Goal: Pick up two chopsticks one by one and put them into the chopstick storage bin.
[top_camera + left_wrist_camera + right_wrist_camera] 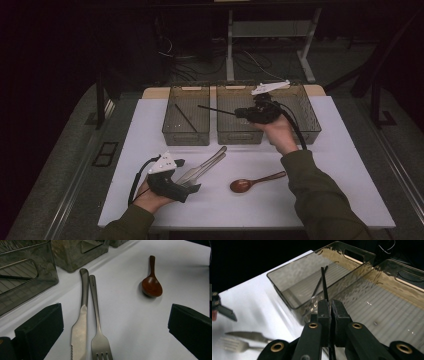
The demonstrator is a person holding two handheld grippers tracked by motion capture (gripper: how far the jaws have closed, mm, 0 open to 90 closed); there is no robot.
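The right gripper [329, 305] pinched a black chopstick [324, 284] above the right bin [305, 107] at the table's far edge. The left gripper [115, 327], jaws spread, hovered near the front-left corner over the knife [81, 322] and fork [98, 327], the wooden spoon [151, 285] nearby.

Knife [200, 168], fork [207, 166] side by side before bins [186, 131]; spoon [247, 183] right
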